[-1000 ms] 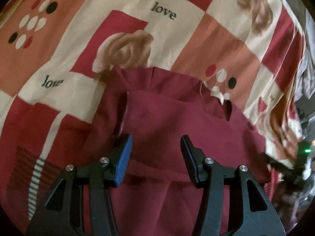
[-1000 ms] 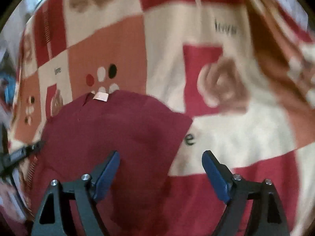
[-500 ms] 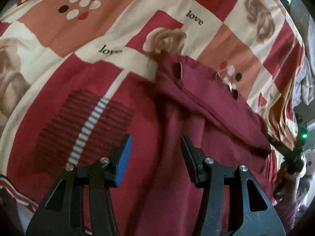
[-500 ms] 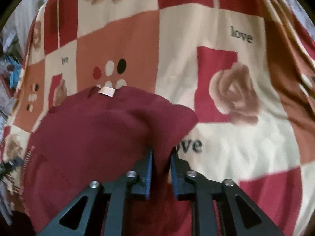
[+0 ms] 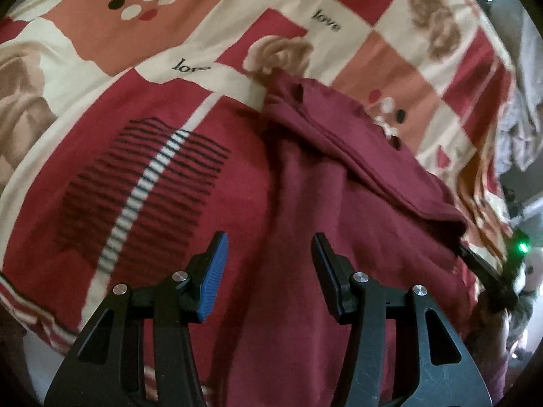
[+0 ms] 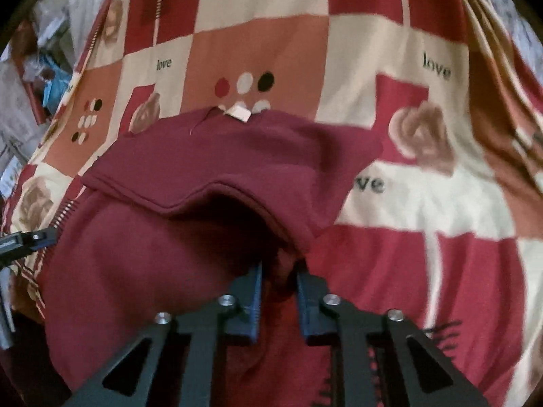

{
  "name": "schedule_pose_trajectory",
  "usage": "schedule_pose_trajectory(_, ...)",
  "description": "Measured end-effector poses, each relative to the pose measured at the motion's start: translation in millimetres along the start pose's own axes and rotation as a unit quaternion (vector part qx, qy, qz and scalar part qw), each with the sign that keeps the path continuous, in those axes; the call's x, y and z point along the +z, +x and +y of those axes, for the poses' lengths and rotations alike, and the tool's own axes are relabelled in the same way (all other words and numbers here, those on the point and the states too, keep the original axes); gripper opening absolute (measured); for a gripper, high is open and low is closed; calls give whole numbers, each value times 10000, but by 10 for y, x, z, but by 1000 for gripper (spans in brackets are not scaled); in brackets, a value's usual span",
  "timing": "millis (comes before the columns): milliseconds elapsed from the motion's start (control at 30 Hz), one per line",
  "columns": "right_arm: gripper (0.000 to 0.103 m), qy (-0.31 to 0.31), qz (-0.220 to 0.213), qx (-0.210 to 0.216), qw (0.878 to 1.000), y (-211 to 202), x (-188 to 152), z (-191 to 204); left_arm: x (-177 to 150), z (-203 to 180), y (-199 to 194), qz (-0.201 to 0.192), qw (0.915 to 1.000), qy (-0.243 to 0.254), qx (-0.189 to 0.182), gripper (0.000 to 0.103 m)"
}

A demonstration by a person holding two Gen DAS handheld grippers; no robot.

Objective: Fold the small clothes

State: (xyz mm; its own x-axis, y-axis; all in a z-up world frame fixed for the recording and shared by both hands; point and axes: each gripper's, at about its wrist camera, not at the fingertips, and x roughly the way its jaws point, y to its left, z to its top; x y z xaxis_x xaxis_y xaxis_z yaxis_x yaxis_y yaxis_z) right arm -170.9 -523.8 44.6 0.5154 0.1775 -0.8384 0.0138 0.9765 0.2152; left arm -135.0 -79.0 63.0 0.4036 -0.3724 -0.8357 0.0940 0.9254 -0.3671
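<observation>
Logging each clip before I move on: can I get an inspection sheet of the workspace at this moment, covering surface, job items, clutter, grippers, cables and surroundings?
Surface: patchwork bedsheet with roses, dots and "love" print, lightly wrinkled.
Job's things: one maroon garment, partly folded, a flap doubled over itself; white neck label at its far edge.
Clutter: nothing seen on the sheet.
Grippers: left gripper open above the garment, holding nothing; right gripper shut on the garment's hemmed edge, lifting it.
Cables: nothing seen.
Surroundings: blurred papers and a blue item beyond the sheet's edge; pale heaped fabric in the left view.
</observation>
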Motion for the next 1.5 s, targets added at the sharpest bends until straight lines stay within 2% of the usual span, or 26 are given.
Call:
schedule_pose_trajectory(67, 14, 225, 77, -156, 9996, 31, -28, -152, -130, 22, -38, 63, 10000, 20, 55, 51)
schedule_pose_trajectory(167, 14, 322, 135, -53, 9994, 67, -88, -162, -276, 64, -15, 316, 9994, -23, 108, 51)
schedule_pose_trajectory(267, 16, 473, 95, 229, 9986, -123, -101, -152, -404, 66, -91, 392, 9992, 6, 31, 51)
schedule_pose_trajectory(333, 27, 505, 139, 501, 9974, -323, -154, -134, -484, 47, -155, 372, 9992, 100, 59, 51)
schedule_pose_trajectory(400, 64, 444, 192, 900, 9948, -539, -301, -83, -572, 23, -192, 431, 9988, 220, 97, 52)
schedule_pose_trajectory(433, 67, 388, 219, 1060, 9934, -603, -382, -40, -618, 18, -202, 465, 9985, 253, 116, 52)
schedule_pose_trajectory(533, 67, 94, 445, 1303, 9904, -735, -672, 84, -760, 25, -217, 585, 9977, 287, 177, 52)
schedule_pose_trajectory(633, 67, 52, 674, 1566, 9853, -747, -947, 148, -925, 32, -211, 798, 9959, 347, 264, 52)
schedule_pose_trajectory(800, 67, -159, 1008, 1722, 9798, -694, -1319, 284, -1147, 93, -209, 950, 9941, 390, 349, 52)
schedule_pose_trajectory(967, 67, -321, 1192, 2087, 9702, -667, -1470, 418, -1291, 5, -183, 1046, 9915, 652, 419, 52)
schedule_pose_trajectory(1067, 67, -284, 1209, 2052, 9708, -634, -1473, 418, -1326, -34, -150, 1074, 9906, 750, 396, 53)
schedule_pose_trajectory(1133, 65, -129, 1223, 2106, 9698, -591, -1468, 400, -1334, -39, -111, 1069, 9906, 741, 435, 53)
schedule_pose_trajectory(1233, 56, -114, 1241, 2069, 9704, -541, -1479, 434, -1357, -44, -125, 1079, 9911, 687, 376, 52)
schedule_pose_trajectory(1267, 49, -178, 1236, 2044, 9709, -547, -1484, 439, -1348, -47, -125, 1107, 9909, 703, 304, 42)
schedule_pose_trajectory(1300, 38, -257, 1217, 2014, 9716, -561, -1485, 428, -1349, -50, -131, 1145, 9906, 707, 227, 25)
schedule_pose_trajectory(1333, 32, -299, 1192, 2006, 9719, -577, -1478, 415, -1349, -38, -136, 1178, 9905, 694, 168, 21)
schedule_pose_trajectory(1400, 13, -290, 1174, 2106, 9701, -603, -1471, 402, -1351, -60, -141, 1157, 9904, 746, 137, 11)
schedule_pose_trajectory(1500, 10, -354, 1135, 2370, 9642, -714, -1437, 437, -1303, -62, -301, 1114, 9916, 626, -196, 9)
